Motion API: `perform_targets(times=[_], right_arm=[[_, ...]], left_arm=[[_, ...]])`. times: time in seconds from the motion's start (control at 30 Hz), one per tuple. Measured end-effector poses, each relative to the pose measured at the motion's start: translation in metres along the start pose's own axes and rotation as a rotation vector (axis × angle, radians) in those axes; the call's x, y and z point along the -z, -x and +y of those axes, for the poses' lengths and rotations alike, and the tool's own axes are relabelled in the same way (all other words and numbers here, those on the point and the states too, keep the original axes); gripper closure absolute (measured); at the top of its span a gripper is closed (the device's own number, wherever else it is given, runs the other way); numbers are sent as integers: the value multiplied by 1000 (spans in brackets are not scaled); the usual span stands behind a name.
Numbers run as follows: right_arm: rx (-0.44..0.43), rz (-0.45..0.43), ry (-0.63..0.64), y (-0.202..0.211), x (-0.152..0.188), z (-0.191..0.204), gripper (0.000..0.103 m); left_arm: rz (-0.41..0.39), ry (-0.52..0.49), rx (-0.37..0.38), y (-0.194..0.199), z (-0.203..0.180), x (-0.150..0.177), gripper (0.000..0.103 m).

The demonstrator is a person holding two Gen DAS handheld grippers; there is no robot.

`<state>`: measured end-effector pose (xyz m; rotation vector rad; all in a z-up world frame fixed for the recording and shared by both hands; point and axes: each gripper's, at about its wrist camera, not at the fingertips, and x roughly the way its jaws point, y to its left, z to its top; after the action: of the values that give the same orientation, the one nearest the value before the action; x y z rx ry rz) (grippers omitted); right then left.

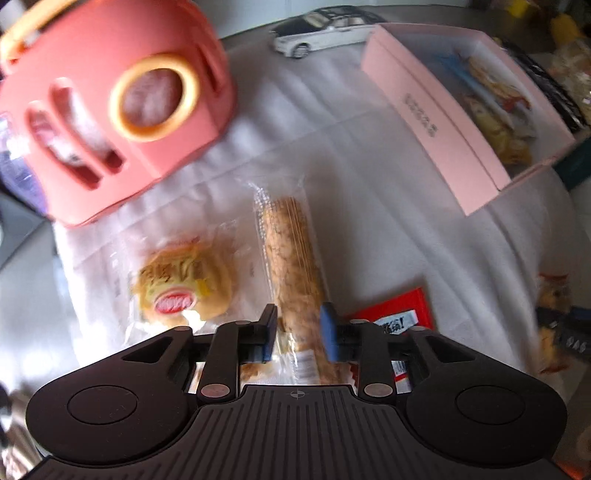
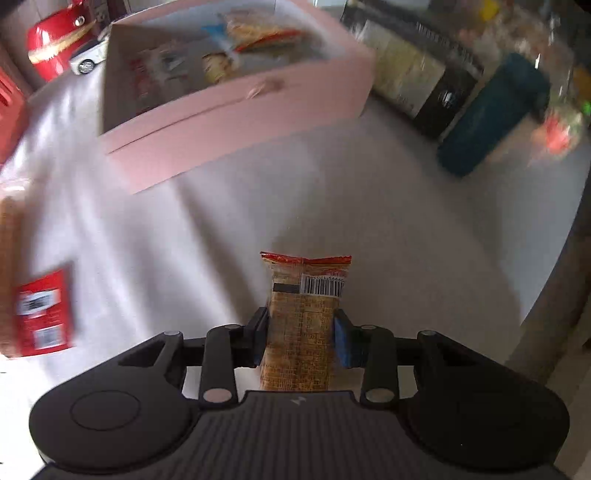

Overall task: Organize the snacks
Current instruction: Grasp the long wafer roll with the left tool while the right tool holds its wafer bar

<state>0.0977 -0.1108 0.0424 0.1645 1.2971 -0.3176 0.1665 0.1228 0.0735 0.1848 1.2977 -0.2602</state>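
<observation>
Left wrist view takes in the counter under a creased white cloth [image 1: 369, 177], and the biggest thing on it is the coral-pink plastic carrier with slots and a yellow-ringed round window [image 1: 122, 107], at ten o'clock. At two o'clock sits the open pale-pink cardboard box [image 1: 436, 122], already holding several wrapped snacks, which is likely where the loose ones are meant to go. A white toy car [image 1: 321, 31] stands at twelve o'clock behind it.

Below centre lie three loose snacks, side by side within easy reach: a round yellow pastry in clear wrap [image 1: 184, 284] at eight o'clock, a long crumb-coated brown stick in clear wrap [image 1: 295, 266] at six o'clock, and a flat red packet [image 1: 399, 314] at four o'clock. The left tongs [image 1: 300, 332] straddle the near end of the stick with their pads apart, a sliver of gap on each side, so it lies loose on the cloth.

Right wrist view shows the right tongs [image 2: 301, 339] clamped on an orange-and-red printed snack pouch with a barcode [image 2: 306, 314], held upright clear of the cloth, with the pink box at eleven o'clock ahead, probably its destination.
</observation>
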Motion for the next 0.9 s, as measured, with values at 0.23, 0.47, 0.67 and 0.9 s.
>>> perform_targets(times=[0.23,0.47,0.67,0.9], right_arm=[[28,22,-193,25,33,38,68],[86,20,-318,46,75,89,68],[90,-1,-368,64,93,102,68],[61,4,-426,57,114,106,68]], left_arm=[[6,-199,135,-23,16,-11,53],[-48,-370,294,-24,28,1,60],[-21,-508,364,-15,16,28,68],[9,-518,350,-22,-1,19,63]])
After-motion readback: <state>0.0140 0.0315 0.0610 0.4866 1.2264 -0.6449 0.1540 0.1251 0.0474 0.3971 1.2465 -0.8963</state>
